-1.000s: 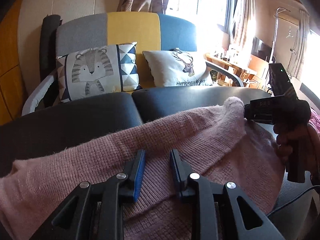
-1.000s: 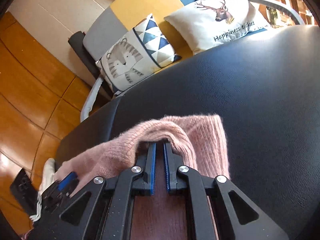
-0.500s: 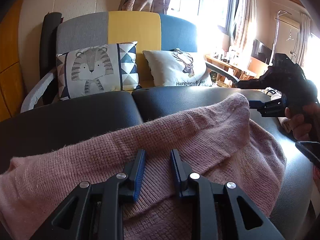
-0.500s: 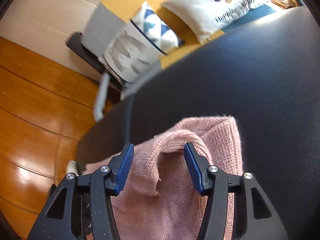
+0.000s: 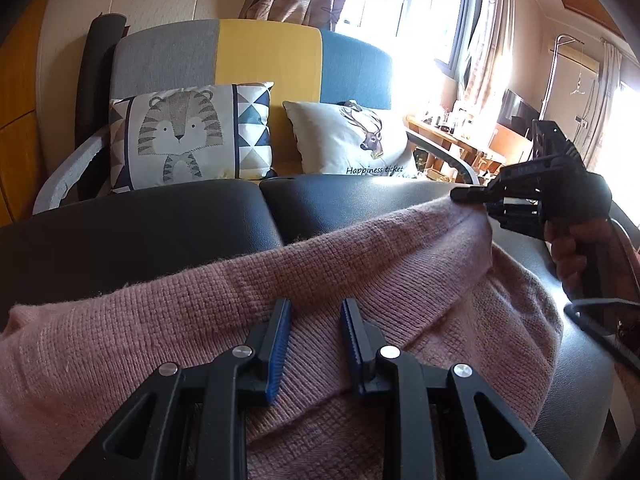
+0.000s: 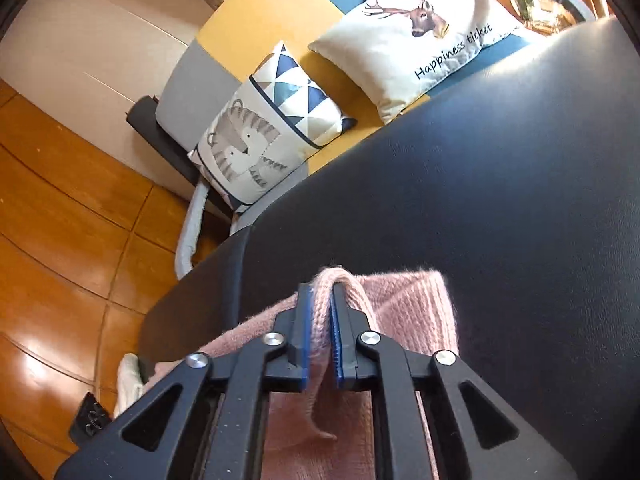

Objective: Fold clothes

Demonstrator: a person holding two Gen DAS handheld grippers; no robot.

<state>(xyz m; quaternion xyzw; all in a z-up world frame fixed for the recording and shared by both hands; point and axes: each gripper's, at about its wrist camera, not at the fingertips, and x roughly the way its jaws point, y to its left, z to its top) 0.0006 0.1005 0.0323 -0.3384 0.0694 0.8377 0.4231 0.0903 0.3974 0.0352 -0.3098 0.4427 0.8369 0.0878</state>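
A pink knitted sweater [image 5: 200, 312] lies across the black padded top [image 5: 140, 232]. In the left wrist view my left gripper [image 5: 314, 320] rests low on it, its jaws a narrow gap apart with a thick fold of the knit between the blue pads. My right gripper [image 5: 480, 204] holds up the sweater's far right corner, with a person's hand [image 5: 572, 256] on its handle. In the right wrist view the right gripper [image 6: 320, 308] has its jaws closing, and the pads pinch a ribbed edge of the sweater [image 6: 408, 304].
Behind the black top stands a grey, yellow and blue sofa [image 5: 268, 52] with a tiger cushion [image 5: 180, 136] and a deer cushion [image 5: 352, 140]. Wooden floor [image 6: 60, 240] drops away on the left. A black cable [image 5: 592, 320] hangs at the right.
The right gripper let go of the sweater's corner, opened wide, then closed again on a ribbed edge and lifted it slightly. The left gripper has stayed where it was.
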